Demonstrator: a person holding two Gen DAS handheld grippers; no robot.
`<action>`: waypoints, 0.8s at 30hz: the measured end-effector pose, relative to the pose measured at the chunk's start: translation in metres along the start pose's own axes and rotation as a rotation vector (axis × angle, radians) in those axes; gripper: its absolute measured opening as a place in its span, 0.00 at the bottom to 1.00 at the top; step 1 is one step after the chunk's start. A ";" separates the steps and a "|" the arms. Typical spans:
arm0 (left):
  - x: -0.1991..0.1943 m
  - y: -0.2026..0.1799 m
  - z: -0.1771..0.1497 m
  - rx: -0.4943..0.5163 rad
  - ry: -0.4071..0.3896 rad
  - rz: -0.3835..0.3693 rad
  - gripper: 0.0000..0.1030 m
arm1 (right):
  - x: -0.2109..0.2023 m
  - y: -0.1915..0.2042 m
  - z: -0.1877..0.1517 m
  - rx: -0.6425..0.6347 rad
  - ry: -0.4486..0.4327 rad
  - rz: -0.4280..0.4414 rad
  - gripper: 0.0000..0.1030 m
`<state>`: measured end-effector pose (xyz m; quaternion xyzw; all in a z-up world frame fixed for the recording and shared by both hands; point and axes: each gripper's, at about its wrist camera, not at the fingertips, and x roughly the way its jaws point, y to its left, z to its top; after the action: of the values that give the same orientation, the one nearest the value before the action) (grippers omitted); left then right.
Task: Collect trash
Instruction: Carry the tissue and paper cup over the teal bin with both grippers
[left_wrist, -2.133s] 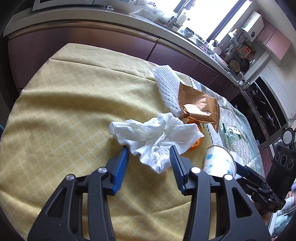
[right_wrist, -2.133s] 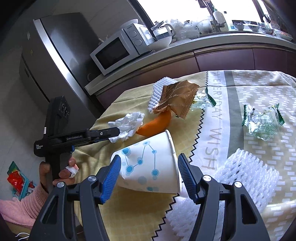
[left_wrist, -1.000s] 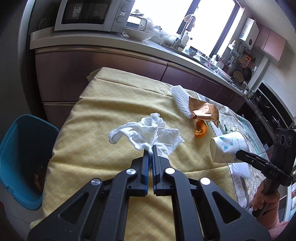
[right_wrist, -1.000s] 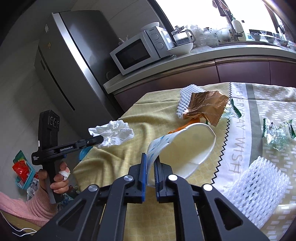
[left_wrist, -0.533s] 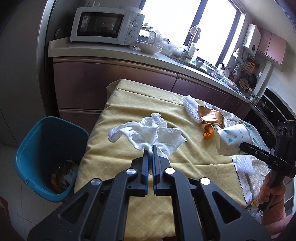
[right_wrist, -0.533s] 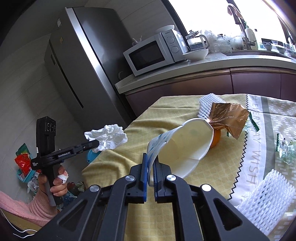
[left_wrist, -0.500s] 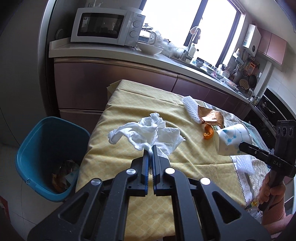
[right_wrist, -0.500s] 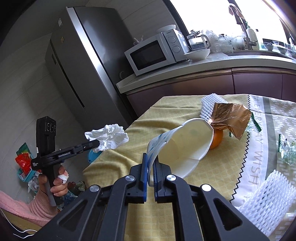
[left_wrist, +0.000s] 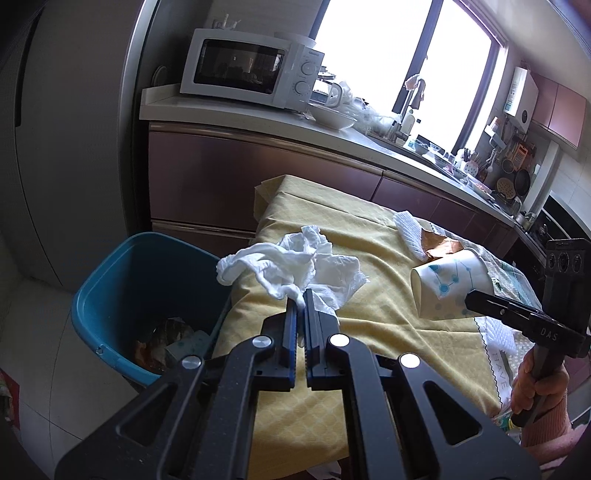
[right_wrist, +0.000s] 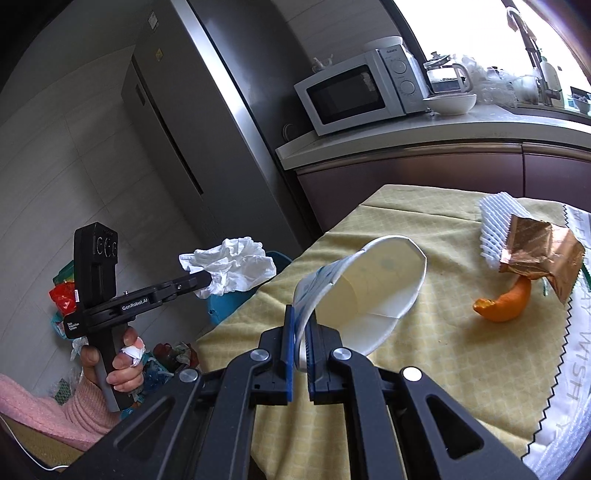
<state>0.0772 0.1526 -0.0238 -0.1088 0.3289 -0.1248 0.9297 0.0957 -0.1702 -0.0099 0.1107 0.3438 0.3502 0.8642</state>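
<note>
My left gripper (left_wrist: 300, 295) is shut on a crumpled white tissue (left_wrist: 295, 267), held in the air over the left end of the yellow-clothed table (left_wrist: 369, 325). Just left of it and below stands a blue waste bin (left_wrist: 122, 288) with some trash inside. My right gripper (right_wrist: 301, 314) is shut on the squashed wall of a white paper cup with blue dots (right_wrist: 365, 295), lifted above the table. In the right wrist view the left gripper (right_wrist: 207, 275) holds the tissue (right_wrist: 232, 266) above the bin (right_wrist: 225, 306).
On the table lie a white foam net (right_wrist: 495, 218), a copper foil wrapper (right_wrist: 535, 254) and an orange peel (right_wrist: 506, 301). A counter with a microwave (left_wrist: 247, 70) runs behind. A grey fridge (right_wrist: 207, 122) stands at left. Bags of litter (right_wrist: 62, 295) lie on the floor.
Both grippers have drawn back from the table and leftward with their loads, the tissue and the cup. The blue bin has come further into the left wrist view.
</note>
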 end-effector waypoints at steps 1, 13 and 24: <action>-0.003 0.004 0.000 -0.005 -0.004 0.006 0.03 | 0.003 0.003 0.002 -0.005 0.003 0.009 0.04; -0.025 0.042 0.000 -0.063 -0.038 0.081 0.03 | 0.044 0.035 0.016 -0.081 0.057 0.104 0.04; -0.028 0.075 -0.003 -0.111 -0.040 0.136 0.03 | 0.074 0.057 0.030 -0.150 0.101 0.161 0.04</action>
<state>0.0663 0.2314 -0.0316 -0.1400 0.3234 -0.0408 0.9350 0.1240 -0.0765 -0.0012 0.0553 0.3499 0.4483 0.8207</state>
